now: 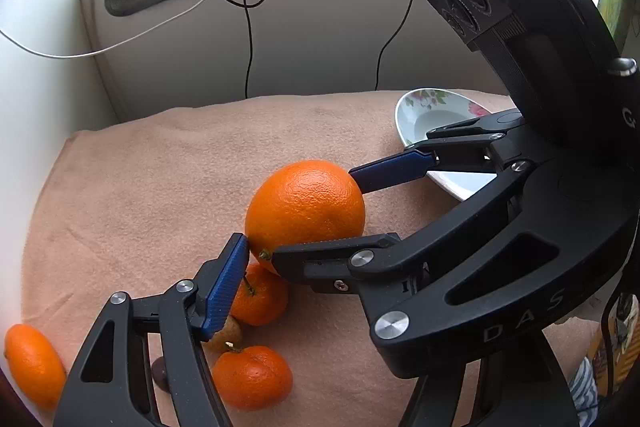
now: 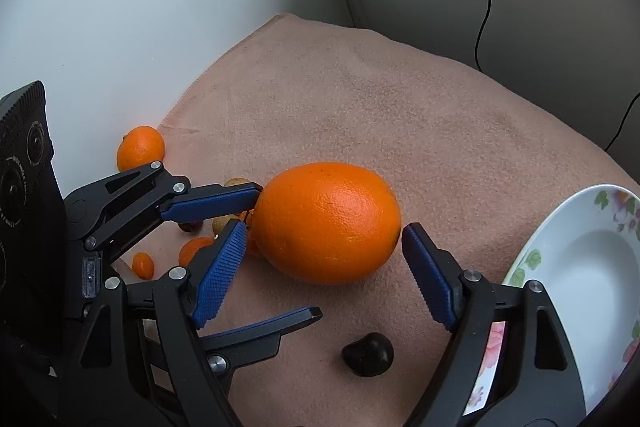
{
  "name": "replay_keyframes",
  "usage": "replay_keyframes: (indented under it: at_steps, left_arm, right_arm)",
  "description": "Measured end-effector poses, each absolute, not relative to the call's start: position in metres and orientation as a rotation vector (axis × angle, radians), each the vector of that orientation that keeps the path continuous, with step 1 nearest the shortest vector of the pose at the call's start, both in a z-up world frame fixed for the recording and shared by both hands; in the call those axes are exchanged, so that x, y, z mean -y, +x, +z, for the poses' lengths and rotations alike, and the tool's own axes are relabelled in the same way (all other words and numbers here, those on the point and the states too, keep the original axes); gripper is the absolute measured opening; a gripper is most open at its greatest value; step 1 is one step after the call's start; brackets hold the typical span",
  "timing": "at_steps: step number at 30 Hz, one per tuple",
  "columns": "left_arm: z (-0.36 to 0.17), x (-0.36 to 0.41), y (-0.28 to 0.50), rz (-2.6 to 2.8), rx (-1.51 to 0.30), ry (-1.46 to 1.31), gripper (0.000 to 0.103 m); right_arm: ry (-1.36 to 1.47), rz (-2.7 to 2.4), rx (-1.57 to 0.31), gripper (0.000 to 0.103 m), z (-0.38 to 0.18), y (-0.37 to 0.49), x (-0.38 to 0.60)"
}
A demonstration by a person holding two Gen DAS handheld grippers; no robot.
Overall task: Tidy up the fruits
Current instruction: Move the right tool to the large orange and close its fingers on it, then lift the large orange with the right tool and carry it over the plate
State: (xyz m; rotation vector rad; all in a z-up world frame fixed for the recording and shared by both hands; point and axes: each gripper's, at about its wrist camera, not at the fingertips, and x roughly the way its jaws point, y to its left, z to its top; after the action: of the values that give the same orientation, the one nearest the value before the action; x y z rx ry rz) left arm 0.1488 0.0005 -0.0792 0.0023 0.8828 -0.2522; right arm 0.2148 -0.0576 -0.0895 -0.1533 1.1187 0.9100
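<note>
The large orange (image 1: 306,211) sits at the centre of both views on the pink blanket (image 2: 400,99), and the right hand-held gripper (image 2: 326,231) pinches it end to end. Only the tips of its blue pads touch the peel, and its fingers are spread wide. We judge that hold thin: on a round, smooth fruit a tip grip can let the orange squirt forward or roll off once lifted.

The left hand-held gripper (image 2: 288,253) is spread. One fingertip touches the orange's left end and the other lies clear, lower in the frame. The two tools crowd each other, so a lift may knock them together and jolt the fruit loose.

The floral plate (image 2: 580,267), at the right edge of the right wrist view, lies just beside the right tool's outer finger, so a swing that way could clip its rim. A dropped orange would likely bump the mandarins (image 1: 260,295) heaped at lower left, or the dark fruit (image 2: 368,353) below it.
</note>
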Motion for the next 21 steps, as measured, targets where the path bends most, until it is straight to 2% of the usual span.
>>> replay_keyframes:
  at_steps: [21]
  left_arm:
    - [-0.088, -0.014, 0.154, -0.232, -0.894, 0.001, 0.056]
  right_arm:
    - [-0.146, 0.906, -1.155, 0.080, -0.099, 0.220, 0.050]
